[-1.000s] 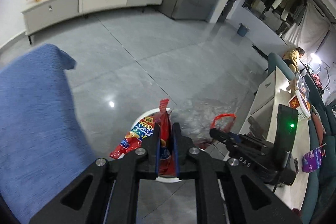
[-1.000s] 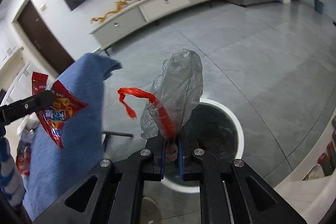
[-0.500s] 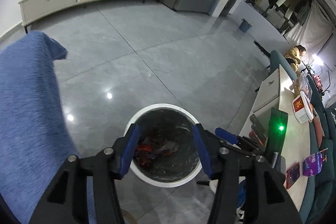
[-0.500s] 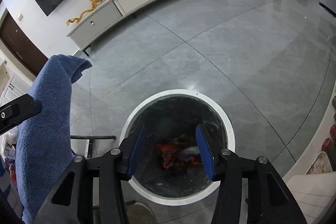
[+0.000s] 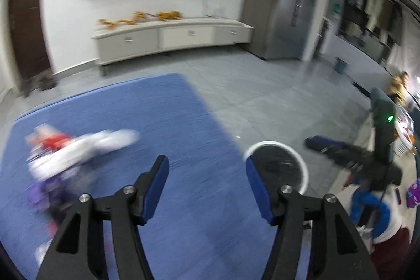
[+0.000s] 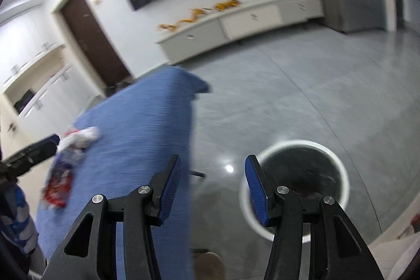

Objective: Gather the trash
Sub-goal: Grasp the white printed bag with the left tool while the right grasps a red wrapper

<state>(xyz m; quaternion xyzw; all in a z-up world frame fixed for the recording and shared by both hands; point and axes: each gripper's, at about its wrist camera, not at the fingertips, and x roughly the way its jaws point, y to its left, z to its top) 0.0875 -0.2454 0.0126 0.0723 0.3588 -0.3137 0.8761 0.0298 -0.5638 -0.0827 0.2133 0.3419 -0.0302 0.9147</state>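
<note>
Left wrist view: the left tool (image 5: 207, 172) stood with its jaws well apart and nothing between them, having just been opening; it hung over the blue-covered desk (image 5: 162, 122). The remaining trash (image 5: 68, 148), a blurred heap of white, red and purple wrappers, lay on the desk's left part, well apart from the tool. The white-rimmed bin (image 5: 304, 169) sat on the floor just off the desk's right edge, with the right tool (image 5: 325, 146) beyond it. Right wrist view: the right tool (image 6: 212, 175) was likewise spread and empty, its jaws having just opened, above the floor between desk (image 6: 147, 127) and bin (image 6: 341, 169). Reddish scraps showed dimly in the bin's bottom. The wrappers (image 6: 71, 148) lay on the desk's far left, with the left tool (image 6: 39, 148) just beside them. Judgement: a drop-off looked finished and the step in hand was the return for another pick. Next move probably calls for bringing a tool down over one wrapper, straddling a raised fold and pinching the thin film without dragging the cloth.
</note>
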